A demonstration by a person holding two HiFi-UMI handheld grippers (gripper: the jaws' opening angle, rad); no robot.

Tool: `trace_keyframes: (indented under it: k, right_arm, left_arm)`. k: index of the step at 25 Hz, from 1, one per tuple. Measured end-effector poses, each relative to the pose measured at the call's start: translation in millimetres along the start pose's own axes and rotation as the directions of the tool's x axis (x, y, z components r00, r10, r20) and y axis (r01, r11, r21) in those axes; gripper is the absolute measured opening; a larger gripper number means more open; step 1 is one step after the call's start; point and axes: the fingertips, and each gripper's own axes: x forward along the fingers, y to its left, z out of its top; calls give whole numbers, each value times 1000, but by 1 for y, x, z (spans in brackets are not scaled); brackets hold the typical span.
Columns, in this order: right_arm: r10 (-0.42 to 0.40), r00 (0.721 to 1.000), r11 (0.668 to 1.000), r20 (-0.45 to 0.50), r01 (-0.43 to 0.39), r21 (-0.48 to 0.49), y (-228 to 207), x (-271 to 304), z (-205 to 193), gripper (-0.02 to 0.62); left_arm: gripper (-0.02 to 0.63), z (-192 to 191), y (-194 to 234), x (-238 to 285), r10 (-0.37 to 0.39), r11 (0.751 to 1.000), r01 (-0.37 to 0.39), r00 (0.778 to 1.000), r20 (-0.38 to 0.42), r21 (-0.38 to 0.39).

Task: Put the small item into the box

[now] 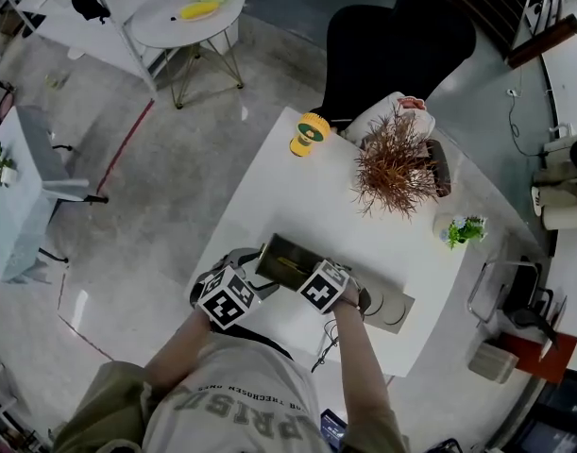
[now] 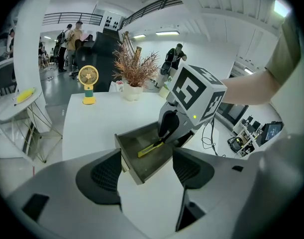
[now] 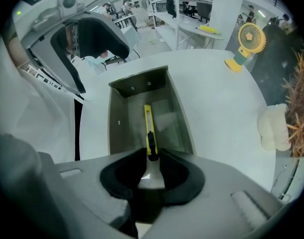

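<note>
My right gripper [image 3: 152, 163] is closest to me, and its jaws are pinched on the near end of the yellow cutter [image 3: 150, 131]. The cutter sticks out in front of the jaws and goes down into the open box [image 3: 117, 128]. It is long and thin. It points straight away from me, the same way the long sides of the box run. The end with the black part is at the jaws, and the thin yellow end points at the far wall of the box. It sits about in the middle, between the two long walls.

My left gripper [image 2: 148, 173] is just beside the box, at its left end. Its jaws are wide apart and grip nothing. A corner of the box shows between them.

The box sits on the white table [image 3: 216, 113], near the edge where I stand. Farther off, near the far edge, are a small yellow fan [image 3: 249, 41] and a dry brown plant [image 1: 394, 163].
</note>
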Motion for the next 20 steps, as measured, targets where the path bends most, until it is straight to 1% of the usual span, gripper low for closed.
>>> trace_keyframes:
  k: [4,7,9,10,11,12,13,16,18,20]
  right_arm:
    - [-25,998,1000,58,24,16,1,-16,5,74]
    - [-66,987,996,143,56,70,0,-33,4,74]
    - [-108,964,987,241,75,141,-1,-52,7,74]
    - [-134,944,980,301,81,181,-1,-63,10,74]
    - [-164,917,971,364,85,223,-2,-76,12,74]
    - [-196,882,961,428,85,263,-2,-90,14,74]
    - [-230,841,949,490,82,305,-2,-103,14,74]
    - [-353,695,901,627,72,428,-5,-139,9,74]
    - [-435,589,866,681,67,496,-5,-160,2,74]
    - [-507,488,833,710,65,550,-3,-179,-5,74]
  left_arm:
    - [307,2,0,-3,14,1000,-14,1000,5,1]
    - [308,5,0,-6,25,1000,-25,999,22,-5]
    - [308,8,1,-10,35,999,-34,998,45,-25]
    - [308,10,2,-13,44,998,-42,997,59,-36]
    - [308,13,4,-16,56,998,-53,996,76,-45]
    - [307,16,5,-20,70,997,-65,993,94,-50]
    - [307,20,7,-23,83,996,-77,990,112,-54]
    - [307,33,10,-37,116,992,-107,978,172,-61]
    - [307,41,9,-46,121,992,-110,969,215,-61]
    - [307,49,4,-55,124,992,-112,959,254,-62]
